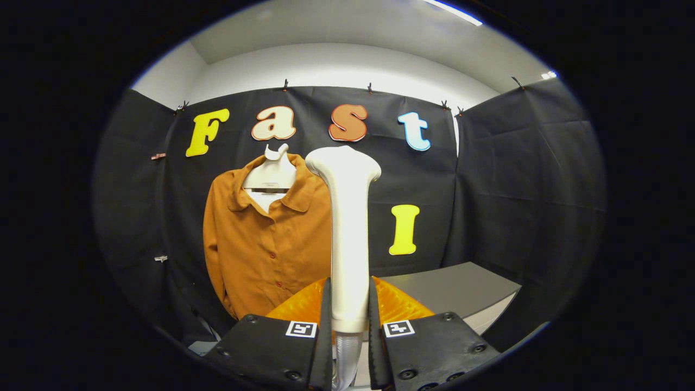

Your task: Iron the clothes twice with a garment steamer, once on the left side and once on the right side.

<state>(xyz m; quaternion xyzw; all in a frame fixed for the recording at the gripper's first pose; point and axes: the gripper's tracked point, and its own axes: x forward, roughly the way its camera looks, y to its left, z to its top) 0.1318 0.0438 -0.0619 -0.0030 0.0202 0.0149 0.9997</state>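
Observation:
A white garment steamer (347, 233) stands upright between my fingers, its wide head at the top and a clear hose at its lower end. My gripper (349, 309) is shut on the steamer's handle, both fingers pressing its sides. Beyond the fingers, a little to the left, an orange-brown buttoned shirt (266, 244) hangs on a white hanger (270, 174) against the black cloth wall. The steamer's handle hides the shirt's right side. The steamer head is apart from the shirt, nearer to me.
A grey tabletop (456, 290) lies beyond the fingers to the right, with its front edge curving toward me. Black cloth walls (521, 206) close the booth behind and on both sides.

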